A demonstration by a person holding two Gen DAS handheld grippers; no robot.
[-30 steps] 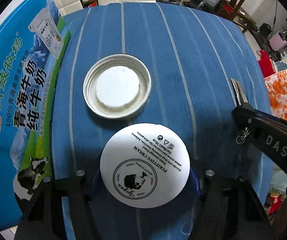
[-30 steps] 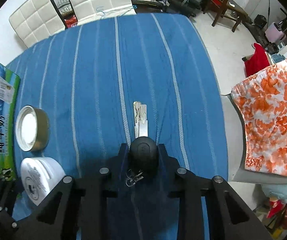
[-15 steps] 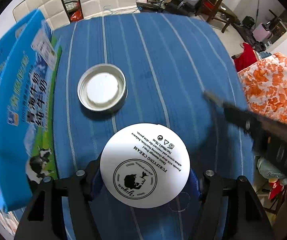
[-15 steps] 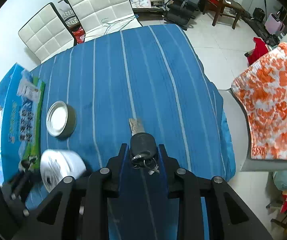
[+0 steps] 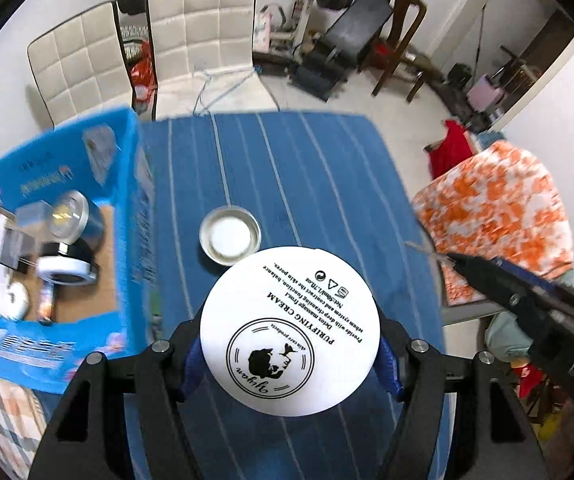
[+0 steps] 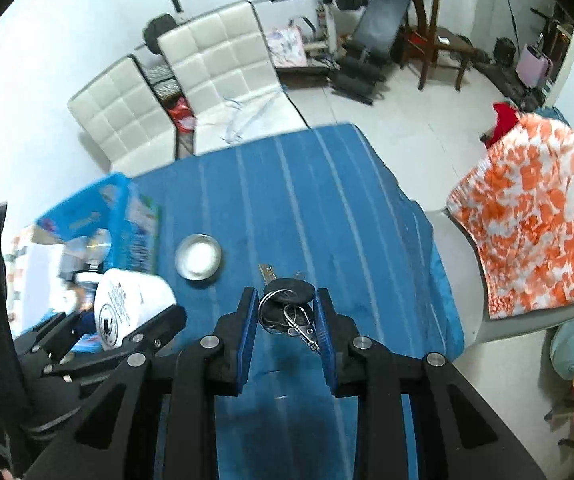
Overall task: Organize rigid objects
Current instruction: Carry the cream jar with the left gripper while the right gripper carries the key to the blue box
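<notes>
Gripping a white jar (image 5: 289,330) in my left gripper (image 5: 289,364), I note its round labelled face turned toward the camera, the blue pads pressed against its two sides; the jar sits squarely between the jaws, lifted above the blue striped cloth (image 5: 307,184). My right gripper (image 6: 285,320) is pinching a key bunch (image 6: 289,304): the dark fob is caught between the pads near their tips, the ring and clip hanging within the gap, one key blade pointing forward past the tips. Both items are clear of the cloth. A metal lid (image 5: 230,235), open side up with a white liner, lies alone on the cloth, just beyond the jar in the left view and apart from both grippers. A blue box (image 5: 67,216) stands open at the left edge of the cloth, holding several small containers, blurred. The box lies left of the lid, near it.
</notes>
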